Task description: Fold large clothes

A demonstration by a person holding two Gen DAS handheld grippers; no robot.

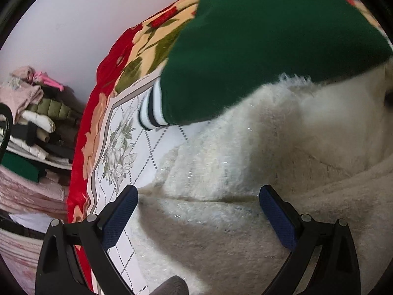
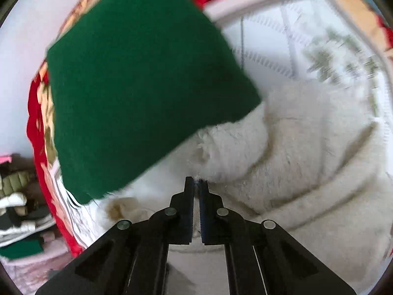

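A large white fluffy fleece garment (image 1: 245,172) (image 2: 307,172) lies spread on a bed. A green sleeve (image 1: 258,49) (image 2: 137,86) with a white-and-dark striped cuff (image 1: 151,111) reaches across its far side, the cuff pointing at the bed's left edge. My left gripper (image 1: 199,191) hovers open over the near left border of the fleece, its blue pads (image 1: 122,211) wide apart with nothing pinched. My right gripper (image 2: 196,183) points steeply down with its jaws together on a thin tuft of fleece beside the green sleeve.
The bed carries a white quilted flower-print blanket (image 1: 118,147) with a red and cream border (image 1: 78,172). Past the left edge stands a stack of folded clothes (image 1: 36,123) (image 2: 17,201) against a pale wall (image 1: 61,24). Bare blanket shows at the upper right (image 2: 307,36).
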